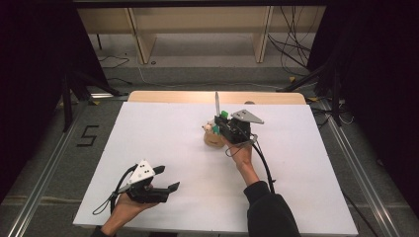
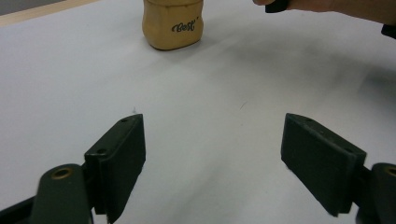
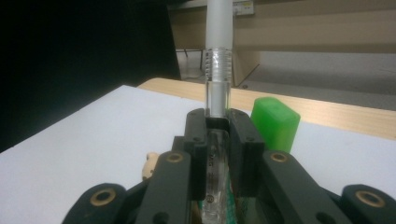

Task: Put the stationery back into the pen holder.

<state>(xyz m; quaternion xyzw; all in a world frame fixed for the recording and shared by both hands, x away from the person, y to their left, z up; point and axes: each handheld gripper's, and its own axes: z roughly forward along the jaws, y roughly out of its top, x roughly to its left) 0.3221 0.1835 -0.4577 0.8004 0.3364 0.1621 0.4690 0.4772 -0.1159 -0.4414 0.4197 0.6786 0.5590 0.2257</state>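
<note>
Your right gripper (image 3: 218, 126) has its jaws clamped on a clear plastic pen with a frosted white upper barrel (image 3: 218, 70), held upright; its lower end is hidden between the jaws, its top cut off by the frame. In the high view the pen (image 1: 216, 102) stands toward the table's far edge, right of centre, above a tan wooden pen holder (image 1: 212, 138) half covered by your right gripper (image 1: 225, 126). A bright green plastic block (image 3: 275, 123) sits just behind, its base hidden. Your left gripper (image 1: 165, 178) rests near the white table's (image 1: 163, 133) near left corner, jaws spread wide and empty. The holder's top (image 2: 173, 25) is cut off there.
</note>
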